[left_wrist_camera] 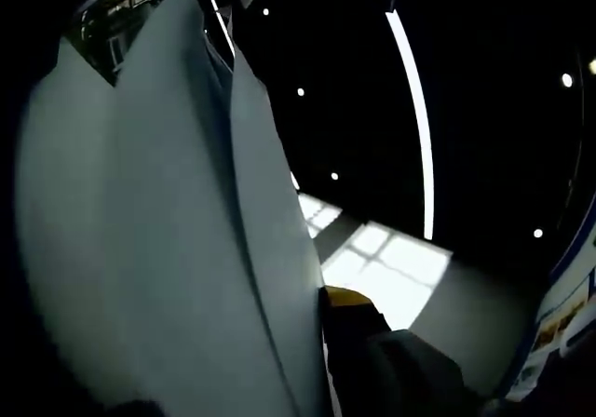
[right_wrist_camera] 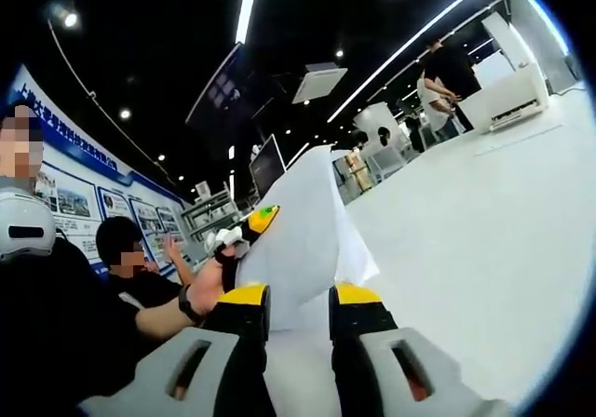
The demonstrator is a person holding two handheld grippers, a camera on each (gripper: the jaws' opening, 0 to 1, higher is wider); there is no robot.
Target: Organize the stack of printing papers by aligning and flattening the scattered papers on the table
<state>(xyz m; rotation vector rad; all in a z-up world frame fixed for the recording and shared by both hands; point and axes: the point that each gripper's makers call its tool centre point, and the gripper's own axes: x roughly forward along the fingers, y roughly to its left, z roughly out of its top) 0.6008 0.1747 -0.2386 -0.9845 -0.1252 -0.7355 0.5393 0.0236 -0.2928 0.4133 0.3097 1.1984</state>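
The papers (right_wrist_camera: pixel 303 240) stood raised off the white desk (right_wrist_camera: pixel 484 249), held upright as a loose sheaf between the two tools. In the right gripper view the right tool (right_wrist_camera: pixel 298 310) had its yellow-tipped jaws closed in on the lower edge of the papers, pinching them. At the far side of the papers the left tool (right_wrist_camera: pixel 244 231) gripped them too, with a person's hand (right_wrist_camera: pixel 207 291) behind it. In the left gripper view the papers (left_wrist_camera: pixel 158 231) stood very close, fanned into several sheets, with one yellow jaw tip of the left tool (left_wrist_camera: pixel 349 298) pressed against their edge. Beyond the papers two people stood near a white counter (right_wrist_camera: pixel 507 100), and posters (right_wrist_camera: pixel 65 203) lined the wall.
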